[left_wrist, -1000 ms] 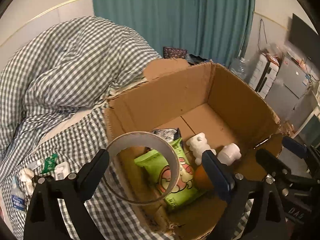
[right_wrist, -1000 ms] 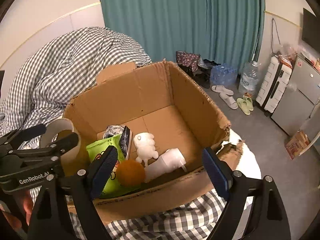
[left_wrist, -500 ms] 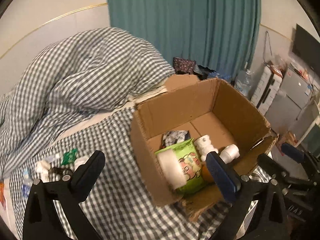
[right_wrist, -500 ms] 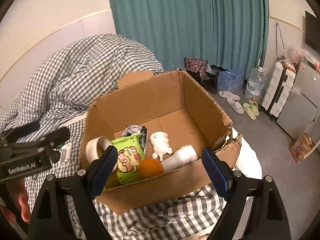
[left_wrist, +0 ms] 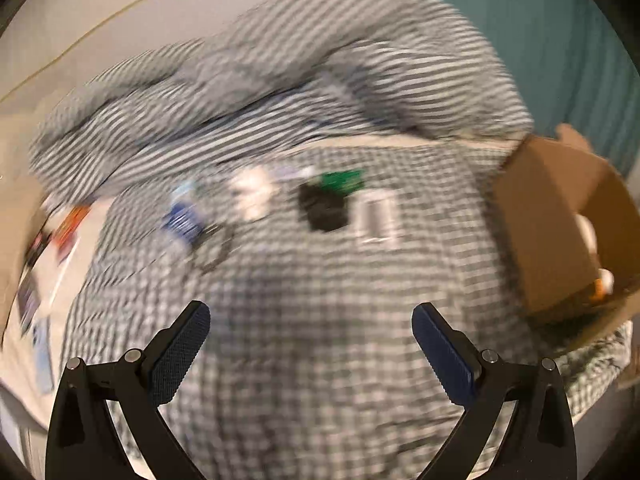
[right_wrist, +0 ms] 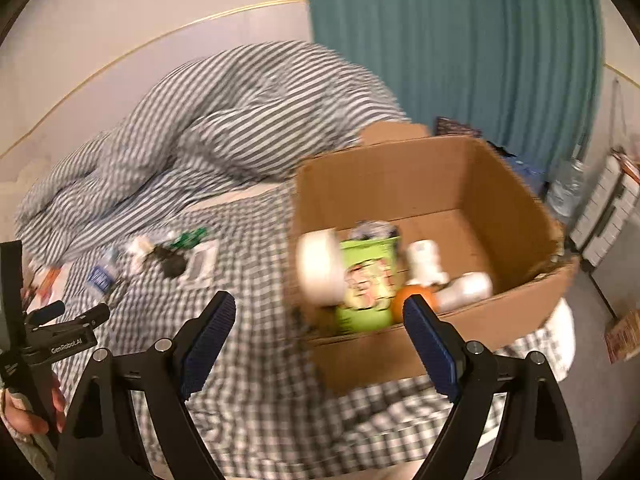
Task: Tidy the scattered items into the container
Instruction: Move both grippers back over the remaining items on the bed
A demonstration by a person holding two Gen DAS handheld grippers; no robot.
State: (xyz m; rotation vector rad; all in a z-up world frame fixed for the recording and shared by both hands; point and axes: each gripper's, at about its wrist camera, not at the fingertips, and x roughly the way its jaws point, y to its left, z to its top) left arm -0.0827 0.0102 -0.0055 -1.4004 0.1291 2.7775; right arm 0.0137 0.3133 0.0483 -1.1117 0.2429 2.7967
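The cardboard box (right_wrist: 516, 312) stands on the checked bed and holds a tape roll (right_wrist: 320, 268), a green snack bag (right_wrist: 366, 280), an orange ball (right_wrist: 412, 300) and white items (right_wrist: 464, 286). It sits at the right edge of the blurred left wrist view (left_wrist: 536, 216). Scattered items lie on the bed: a black item (left_wrist: 324, 208), a green packet (left_wrist: 340, 178), a white blister pack (left_wrist: 374, 216), a blue-labelled item (left_wrist: 182, 222). My left gripper (left_wrist: 306, 350) is open and empty above the bed. My right gripper (right_wrist: 318, 338) is open and empty before the box.
A bunched checked duvet (right_wrist: 224, 136) fills the back of the bed. More small items (left_wrist: 68, 224) lie at the bed's left edge. A teal curtain (right_wrist: 460, 48) hangs behind; a water bottle (right_wrist: 566, 188) and white cases (right_wrist: 608, 216) stand on the floor at right.
The tape roll left my left gripper and now lies in the box. My left gripper swung left toward the scattered items. My right gripper pulled back from the box.
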